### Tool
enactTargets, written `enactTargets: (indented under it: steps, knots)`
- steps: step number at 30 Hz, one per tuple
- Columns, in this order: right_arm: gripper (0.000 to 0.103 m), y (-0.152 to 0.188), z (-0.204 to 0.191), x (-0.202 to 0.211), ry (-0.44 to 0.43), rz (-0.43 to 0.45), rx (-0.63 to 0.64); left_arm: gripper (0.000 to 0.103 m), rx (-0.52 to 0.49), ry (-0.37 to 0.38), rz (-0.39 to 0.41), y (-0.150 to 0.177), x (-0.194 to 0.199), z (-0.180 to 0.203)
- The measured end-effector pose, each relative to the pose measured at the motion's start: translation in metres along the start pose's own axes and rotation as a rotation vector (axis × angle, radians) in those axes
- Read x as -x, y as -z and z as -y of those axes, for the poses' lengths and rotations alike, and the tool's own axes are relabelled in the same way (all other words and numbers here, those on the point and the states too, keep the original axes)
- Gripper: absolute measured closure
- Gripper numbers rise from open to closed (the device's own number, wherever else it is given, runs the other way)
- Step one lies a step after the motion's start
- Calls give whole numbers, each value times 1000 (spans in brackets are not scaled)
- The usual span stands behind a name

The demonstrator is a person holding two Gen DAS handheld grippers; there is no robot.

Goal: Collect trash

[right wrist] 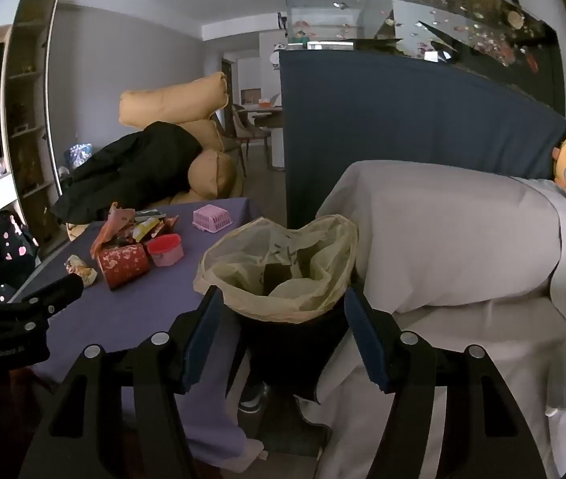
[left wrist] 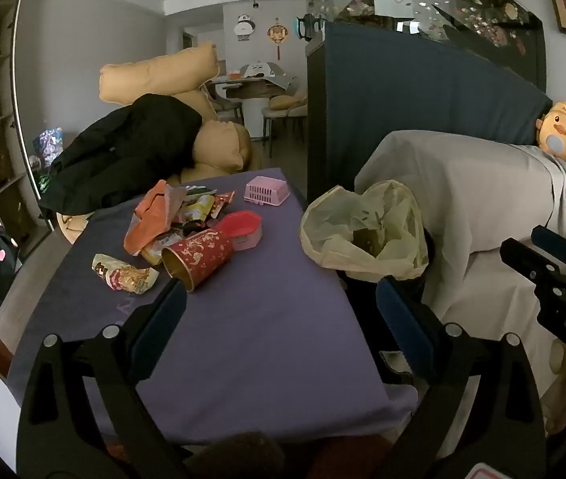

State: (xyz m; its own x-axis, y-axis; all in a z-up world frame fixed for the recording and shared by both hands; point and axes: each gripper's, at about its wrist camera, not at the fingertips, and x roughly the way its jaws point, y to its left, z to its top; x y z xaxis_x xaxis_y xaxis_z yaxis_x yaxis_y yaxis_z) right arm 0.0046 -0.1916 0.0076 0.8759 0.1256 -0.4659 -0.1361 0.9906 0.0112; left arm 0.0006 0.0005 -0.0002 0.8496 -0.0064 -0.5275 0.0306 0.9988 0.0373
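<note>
A heap of snack wrappers [left wrist: 171,211] [right wrist: 131,223] lies on the purple-covered table [left wrist: 251,319] [right wrist: 131,311]. In front of the heap a red patterned tube [left wrist: 199,255] [right wrist: 123,265] lies on its side, and a crumpled wrapper [left wrist: 123,275] [right wrist: 81,269] sits to its left. A bin with a pale yellow liner bag [left wrist: 362,231] [right wrist: 279,263] stands off the table's right edge. My left gripper [left wrist: 283,307] hangs open over the table's near part, nothing between its fingers. My right gripper [right wrist: 279,327] is open just before the bin, empty.
A red-lidded pink box [left wrist: 243,227] [right wrist: 167,249] and a pink basket [left wrist: 265,189] [right wrist: 211,217] stand on the table. Tan cushions with a black garment [left wrist: 131,155] lie beyond. A sofa under grey cloth [left wrist: 462,207] [right wrist: 442,247] and a dark blue-draped cabinet [left wrist: 402,103] are right.
</note>
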Motion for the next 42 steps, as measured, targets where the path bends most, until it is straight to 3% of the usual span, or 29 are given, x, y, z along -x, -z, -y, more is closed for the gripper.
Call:
enactTargets:
  steps: [42]
  knots:
    - [43, 1, 7, 3, 8, 10, -24, 12, -18, 1, 31, -6, 5, 4]
